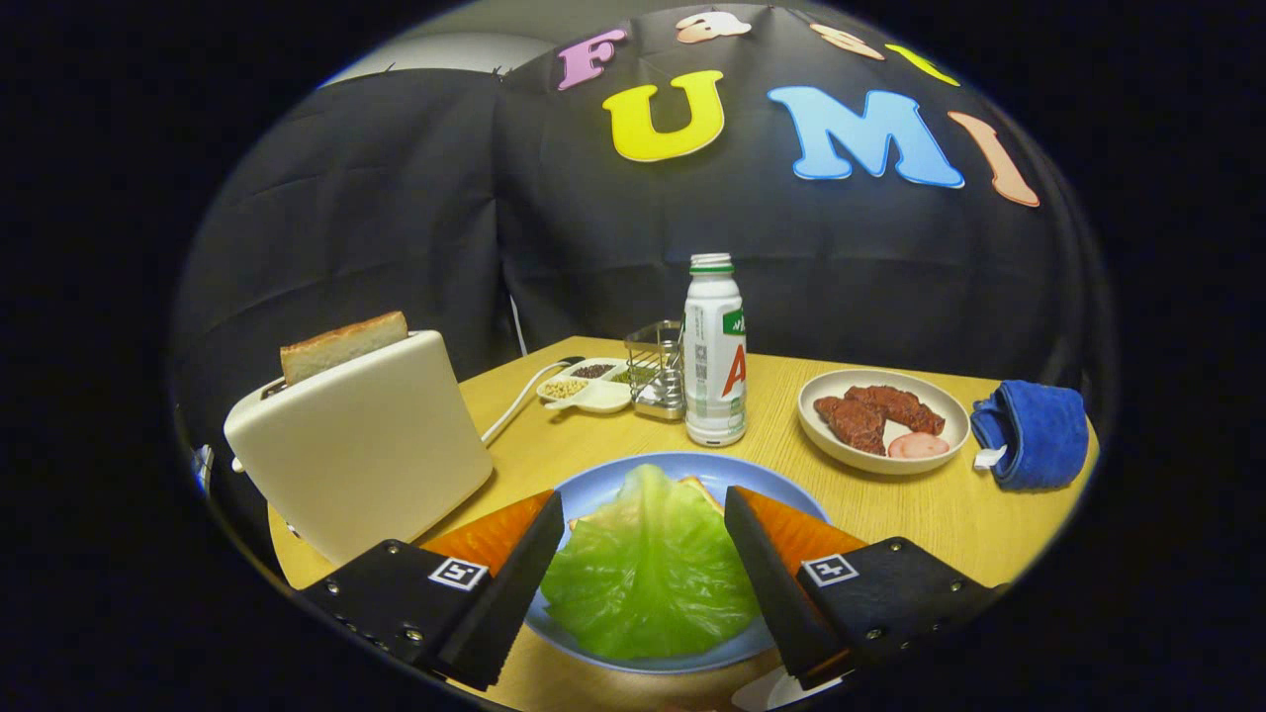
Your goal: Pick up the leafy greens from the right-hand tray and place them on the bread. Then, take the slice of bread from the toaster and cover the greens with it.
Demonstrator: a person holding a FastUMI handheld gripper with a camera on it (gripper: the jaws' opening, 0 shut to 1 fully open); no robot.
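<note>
The hand-held gripper point(643, 569) is held spread wide, nothing pinched. Between its fingers the greens point(648, 569) are seen lying on the bread point(700, 487), of which only a corner shows, on a blue plate point(762, 485). A second slice point(343, 346) is half sunk in the toaster point(361, 445), ahead to the left. A bottle point(714, 351) stands beyond.
</note>
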